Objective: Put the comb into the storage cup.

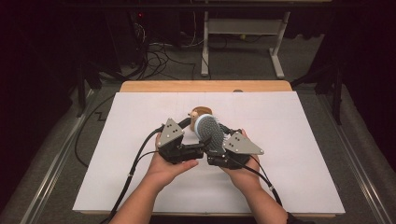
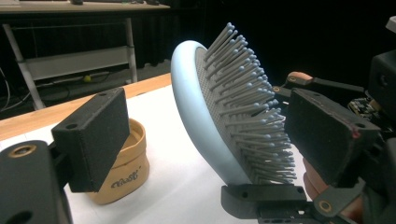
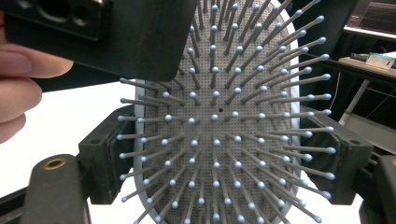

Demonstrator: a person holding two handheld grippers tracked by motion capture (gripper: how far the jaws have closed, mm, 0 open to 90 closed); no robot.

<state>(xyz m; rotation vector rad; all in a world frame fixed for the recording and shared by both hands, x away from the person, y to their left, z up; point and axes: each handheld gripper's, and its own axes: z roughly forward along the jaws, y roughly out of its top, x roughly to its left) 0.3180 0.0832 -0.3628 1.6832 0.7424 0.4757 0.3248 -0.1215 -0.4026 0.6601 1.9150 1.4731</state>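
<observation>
Gripping the brush [image 1: 209,135] by its two long edges, the right tool [image 3: 219,158] has its jaws closed against the pale blue rim, so the bristle face stays bare and turned toward that tool's camera. The brush stands lifted off the white tabletop [image 1: 289,140], just beyond the two hands, tilted with its head away from the person. The left tool [image 2: 205,140] sits close beside it, jaws apart and pressing on nothing; in the left gripper view the brush lies between them, one jaw at the bristle tips and the other well off the smooth back — probably a position for taking it over or steadying it. Farther on, a small tan cup [image 2: 125,163] rests on the tabletop behind the brush, untouched.
</observation>
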